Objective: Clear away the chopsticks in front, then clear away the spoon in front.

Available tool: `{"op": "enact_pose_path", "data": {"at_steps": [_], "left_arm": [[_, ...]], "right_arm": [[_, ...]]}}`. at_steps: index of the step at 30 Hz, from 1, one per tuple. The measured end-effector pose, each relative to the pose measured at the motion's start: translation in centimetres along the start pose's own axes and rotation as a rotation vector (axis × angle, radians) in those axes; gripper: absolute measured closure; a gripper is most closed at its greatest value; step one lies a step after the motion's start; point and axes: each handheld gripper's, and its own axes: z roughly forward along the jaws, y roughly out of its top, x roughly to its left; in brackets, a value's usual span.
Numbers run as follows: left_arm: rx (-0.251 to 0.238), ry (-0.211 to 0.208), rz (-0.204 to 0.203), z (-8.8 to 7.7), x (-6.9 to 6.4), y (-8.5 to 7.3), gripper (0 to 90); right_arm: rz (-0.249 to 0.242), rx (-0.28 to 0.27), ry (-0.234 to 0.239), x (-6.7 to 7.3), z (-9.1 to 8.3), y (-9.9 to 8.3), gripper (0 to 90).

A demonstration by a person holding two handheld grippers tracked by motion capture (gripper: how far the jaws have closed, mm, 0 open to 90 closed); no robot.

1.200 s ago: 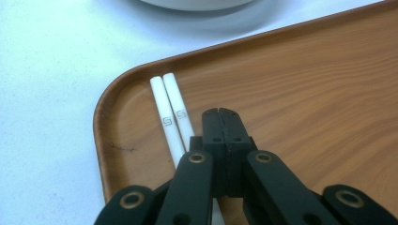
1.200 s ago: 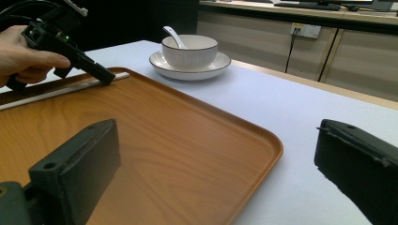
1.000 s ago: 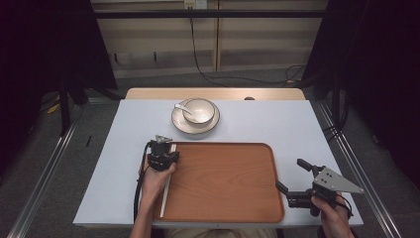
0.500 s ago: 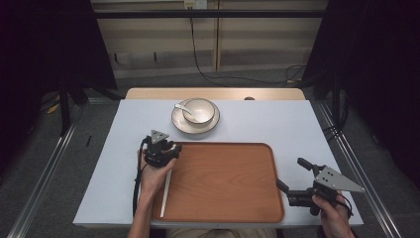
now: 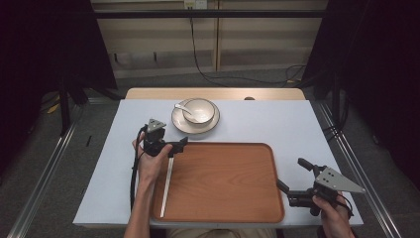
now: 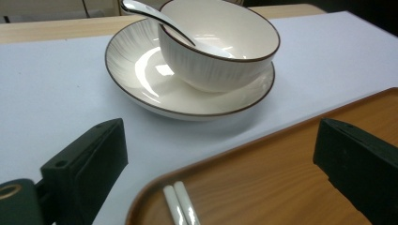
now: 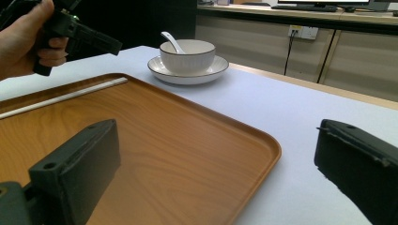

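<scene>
at a white-covered table (image 5: 277,124), a person's left gripper (image 5: 174,148) hangs above the far left corner of a wooden tray (image 5: 223,183), its jaws having just been opening and now spread wide with nothing between them. a pair of white chopsticks (image 5: 167,184) lies released on the tray, side by side along its left edge, running from near to far; in the left gripper view their far tips (image 6: 180,204) rest on the wood just inside the tray's rounded corner, below and between the parted jaws, touched by neither. beyond the tray's far edge, on the table, stands a white bowl (image 5: 198,110) with a dark rim, set on a matching plate (image 5: 179,123), with a white spoon (image 5: 182,108) leaning in the bowl, handle to the left. at the near right, the right gripper (image 5: 292,179) sits low beside the tray's right corner, jaws held wide and gripping nothing; its own view looks across the tray toward the bowl and the left hand (image 7: 26,37) clasped round its tool.
</scene>
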Motion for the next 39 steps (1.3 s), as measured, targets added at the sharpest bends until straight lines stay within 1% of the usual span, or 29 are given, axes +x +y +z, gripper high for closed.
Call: {"op": "enact_pose_path", "data": {"at_steps": [2, 3, 5, 6, 7, 9, 10, 11, 13, 14, 15, 16, 18, 19, 20, 21, 22, 24, 26, 29, 30, 31, 32, 33, 34, 35, 36, 37, 39], "left_arm": [[-0.012, 0.001, 0.005, 0.2, 0.1, 0.4, 3.9], [-0.004, 0.002, 0.013, 0.3, 0.2, 0.7, 4.0], [-0.013, -0.008, 0.027, 0.6, 0.5, 1.1, 3.9], [-0.031, 0.001, 0.026, 0.8, 0.6, 1.3, 3.6], [-0.033, 0.000, 0.031, 0.9, 0.8, 1.5, 4.2], [-0.029, -0.013, 0.019, 1.4, 1.3, 2.0, 3.0], [-0.048, -0.007, 0.024, 1.5, 1.5, 2.2, 4.2], [-0.055, 0.002, 0.021, 1.7, 1.6, 2.4, 5.3], [-0.043, 0.009, 0.013, 2.2, 2.0, 2.9, 3.7], [-0.060, 0.015, 0.022, 2.4, 2.1, 3.1, 4.4], [-0.064, 0.036, 0.033, 2.6, 2.2, 3.3, 4.9], [-0.051, 0.045, 0.028, 2.9, 2.3, 3.6, 4.7], [-0.063, 0.005, 0.016, 3.2, 2.8, 4.0, 4.8], [-0.059, 0.001, 0.013, 3.4, 3.0, 4.2, 5.4], [-0.052, 0.011, 0.018, 3.6, 3.2, 4.4, 5.6], [-0.057, 0.022, 0.014, 3.8, 3.4, 4.6, 5.2], [-0.047, 0.025, 0.018, 3.9, 3.6, 4.8, 5.3], [-0.057, 0.025, 0.010, 4.3, 4.0, 5.1, 4.8], [-0.054, 0.039, 0.008, 4.8, 4.3, 5.4, 5.0], [-0.043, 0.022, -0.002, 5.4, 4.8, 5.8, 5.8], [-0.032, 0.029, -0.002, 5.6, 4.8, 5.9, 6.4], [-0.021, 0.033, 0.017, 5.7, 4.9, 6.0, 6.4], [-0.010, 0.029, 0.022, 5.9, 4.9, 6.1, 6.9], [-0.004, 0.028, 0.011, 6.1, 5.0, 6.3, 7.0], [-0.013, 0.002, -0.011, 6.2, 5.1, 6.4, 7.9], [0.001, -0.010, -0.003, 6.4, 5.1, 6.6, 8.2], [0.006, -0.013, 0.000, 6.6, 5.1, 6.8, 7.2], [0.007, -0.028, 0.001, 6.7, 5.1, 6.9, 7.7], [0.027, -0.035, 0.023, 7.3, 5.2, 7.2, 7.5]], "right_arm": [[0.003, 0.001, -0.005, 0.0, 0.0, 0.0, 0.7], [0.000, 0.000, -0.006, 0.0, 0.0, 0.0, 0.6], [0.002, -0.001, -0.003, 0.1, 0.1, 0.0, 0.7], [0.001, -0.001, -0.003, 0.0, 0.1, 0.0, 0.6], [0.005, 0.002, -0.001, 0.1, 0.1, 0.0, 0.6], [0.004, 0.000, -0.004, 0.1, 0.2, 0.0, 0.6], [0.004, 0.000, -0.004, 0.0, 0.2, 0.0, 0.6], [0.004, 0.003, -0.006, 0.0, 0.2, 0.0, 0.6], [0.008, 0.007, -0.005, 0.0, 0.2, 0.0, 0.6], [0.005, 0.007, -0.005, 0.0, 0.2, 0.0, 0.6], [0.002, 0.007, -0.006, 0.0, 0.2, 0.0, 0.6], [0.003, 0.006, -0.005, 0.0, 0.2, 0.0, 0.6], [0.001, 0.006, -0.005, -0.1, 0.3, 0.0, 0.6], [0.003, 0.008, -0.006, -0.1, 0.3, -0.1, 0.6], [0.004, 0.010, -0.008, -0.1, 0.3, -0.1, 0.7], [0.005, 0.009, -0.008, -0.1, 0.3, -0.1, 0.7], [0.005, 0.010, -0.008, -0.1, 0.3, -0.1, 0.7], [0.008, 0.013, -0.007, -0.1, 0.3, -0.1, 0.6], [0.010, 0.013, -0.004, -0.1, 0.3, -0.2, 0.6], [0.011, 0.014, -0.006, -0.1, 0.3, -0.2, 0.6], [0.009, 0.016, -0.005, -0.1, 0.4, -0.2, 0.7], [0.009, 0.014, -0.007, 0.0, 0.4, -0.2, 0.6], [0.007, 0.016, -0.006, 0.0, 0.4, -0.2, 0.7], [0.007, 0.018, -0.002, 0.0, 0.3, -0.2, 0.6], [0.006, 0.017, -0.006, 0.0, 0.3, -0.2, 0.7], [0.005, 0.017, -0.002, 0.0, 0.3, -0.2, 0.6], [0.002, 0.015, 0.005, 0.0, 0.3, -0.2, 0.6], [0.005, 0.014, 0.003, 0.0, 0.3, -0.2, 0.6], [0.008, 0.014, 0.003, 0.1, 0.2, -0.2, 0.6]]}}
